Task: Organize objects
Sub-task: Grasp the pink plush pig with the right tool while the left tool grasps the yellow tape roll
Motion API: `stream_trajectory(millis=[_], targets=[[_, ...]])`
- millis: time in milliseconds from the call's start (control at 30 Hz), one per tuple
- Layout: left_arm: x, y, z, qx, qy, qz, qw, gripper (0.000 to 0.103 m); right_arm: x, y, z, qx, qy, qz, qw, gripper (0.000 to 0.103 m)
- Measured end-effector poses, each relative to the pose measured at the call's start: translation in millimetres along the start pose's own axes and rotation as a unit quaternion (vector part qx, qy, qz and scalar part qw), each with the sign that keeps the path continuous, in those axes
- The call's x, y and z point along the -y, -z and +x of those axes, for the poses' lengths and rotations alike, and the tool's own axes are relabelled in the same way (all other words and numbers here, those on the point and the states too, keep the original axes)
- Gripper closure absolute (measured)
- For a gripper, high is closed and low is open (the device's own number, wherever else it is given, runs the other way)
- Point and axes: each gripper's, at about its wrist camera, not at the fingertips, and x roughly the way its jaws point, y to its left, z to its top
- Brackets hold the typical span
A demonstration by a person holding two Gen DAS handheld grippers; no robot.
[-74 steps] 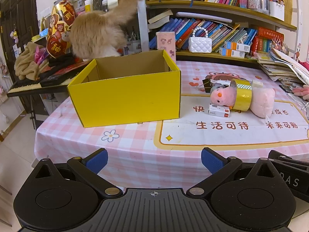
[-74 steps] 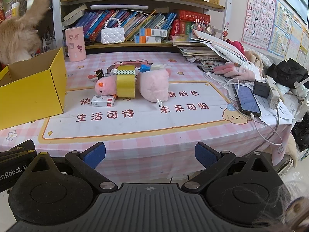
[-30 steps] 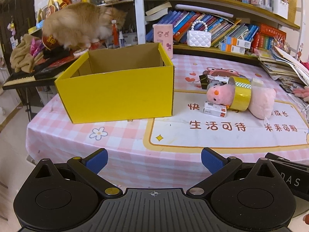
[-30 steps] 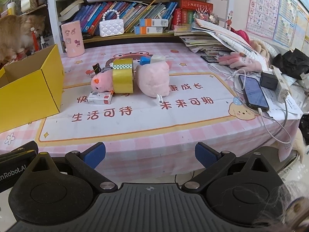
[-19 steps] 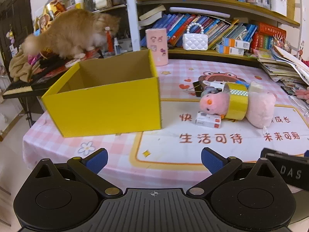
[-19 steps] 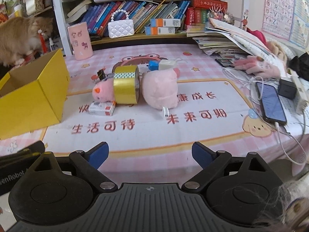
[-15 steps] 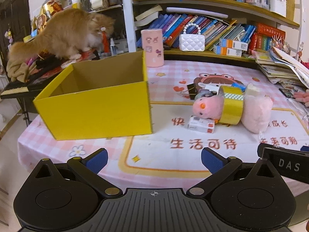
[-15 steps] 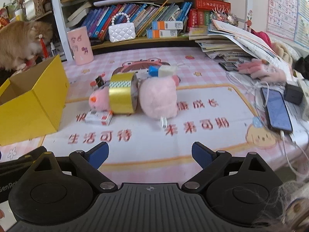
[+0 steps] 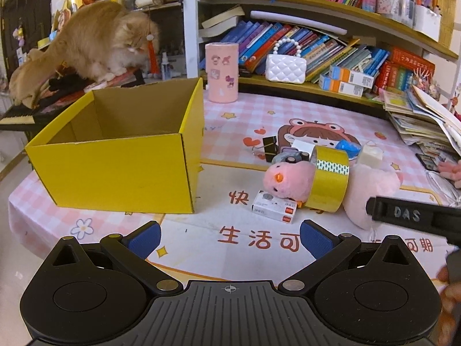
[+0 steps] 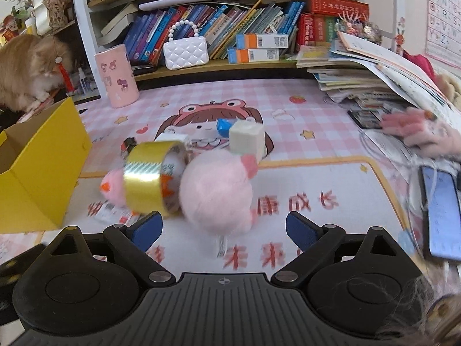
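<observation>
Pink plush toy (image 10: 216, 190) lies on the pink checked tablecloth (image 10: 302, 121), ringed by a roll of gold tape (image 10: 147, 176), with a small white box (image 9: 274, 207) touching its head and a yellow cardboard box (image 9: 121, 152) nearby, its top open. The right gripper (image 10: 224, 226) hovers just before the plush, jaws spread wide, gripping nothing. The left gripper (image 9: 229, 238) is likewise wide apart and empty.

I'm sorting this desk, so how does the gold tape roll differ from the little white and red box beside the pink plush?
The gold tape roll is a shiny ring standing on edge around the pink plush; the small white and red box is flat, matte and rectangular, lying in front. Both sit outside the yellow box.
</observation>
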Motion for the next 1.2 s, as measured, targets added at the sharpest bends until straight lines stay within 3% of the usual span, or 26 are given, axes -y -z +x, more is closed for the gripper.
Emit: stream_trajectory(millis=[267, 400, 533, 733, 900, 967, 1033, 1200], targets=[[9, -6, 0, -0.003, 0.007, 0.005, 1.0, 0.0, 15, -24, 51, -0.022, -0.042, -0.002, 0.999, 0.02], [19, -11, 4, -0.002, 0.02, 0.014, 0.9997, 0.001, 15, -26, 63, -0.038, -0.08, -0.008, 0.996, 0.042], [37, -19, 15, 0.001, 0.042, 0.044, 0.9982, 0.008, 29, -30, 46, -0.019, -0.075, 0.025, 0.997, 0.045], [81, -35, 45, 0.0, 0.069, 0.106, 0.992, 0.016, 67, -24, 7, 0.001, -0.023, 0.065, 0.998, 0.045], [117, -44, 74, 0.006, 0.062, 0.169, 0.9837, 0.032, 81, -11, -16, 0.005, -0.002, 0.061, 0.998, 0.045], [124, -44, 85, 0.001, 0.057, 0.188, 0.9805, 0.055, 82, -7, -23, 0.006, -0.001, 0.059, 0.998, 0.045], [129, -44, 90, 0.002, 0.049, 0.196, 0.9794, 0.062, 81, -4, -28, 0.007, 0.0, 0.056, 0.998, 0.045], [122, -54, 77, 0.012, 0.122, 0.109, 0.9864, 0.063, 81, 4, -38, 0.004, 0.003, 0.056, 0.998, 0.045]])
